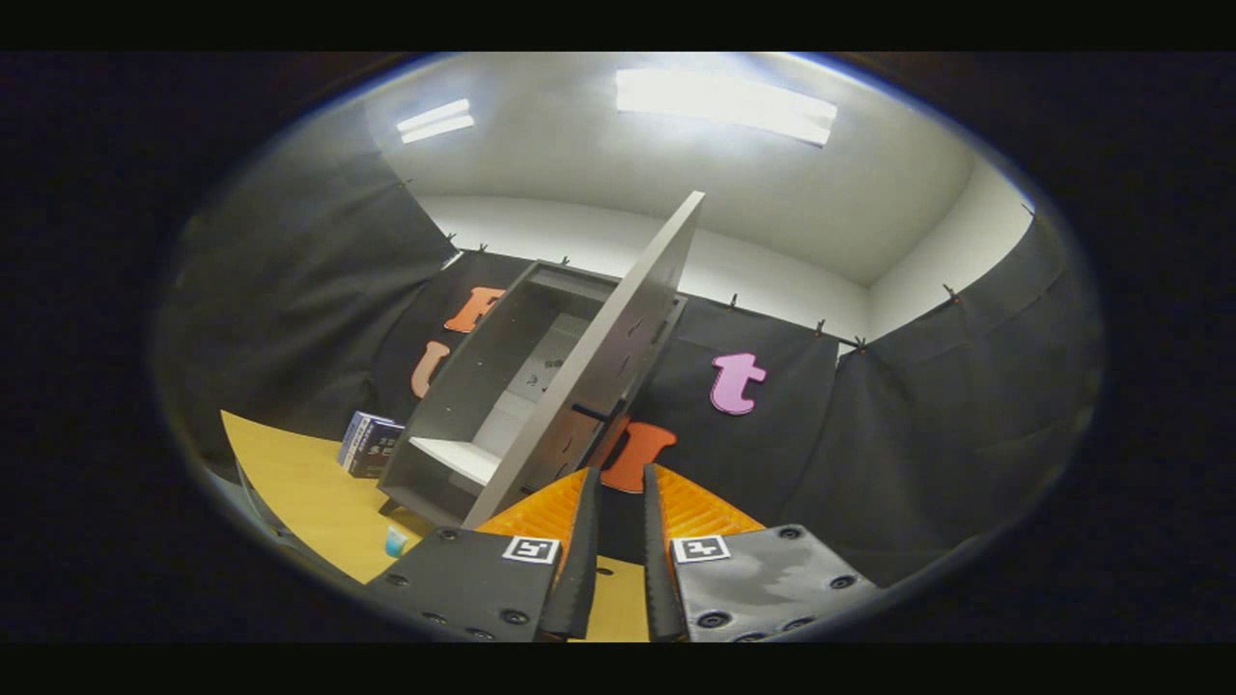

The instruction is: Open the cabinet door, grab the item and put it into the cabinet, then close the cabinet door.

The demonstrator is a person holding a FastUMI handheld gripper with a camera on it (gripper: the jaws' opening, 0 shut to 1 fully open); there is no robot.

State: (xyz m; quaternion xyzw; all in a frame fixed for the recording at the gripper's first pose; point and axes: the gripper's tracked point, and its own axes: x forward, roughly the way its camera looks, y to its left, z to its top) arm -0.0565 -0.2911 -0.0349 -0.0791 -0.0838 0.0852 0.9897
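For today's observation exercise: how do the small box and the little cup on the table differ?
The box is dark blue and white with flat sides; the cup is pale blue and rounded. The box stands beside the open cabinet, leaning a little; the cup sits nearer the tool, whose fingers hold nothing. The box looks larger. Both rest on the yellow table.

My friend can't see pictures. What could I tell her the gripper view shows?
A grey cabinet stands on a yellow table with its door swung open. The gripper is just ahead of the door's edge, fingers close together and holding nothing. A small box stands beside the cabinet.
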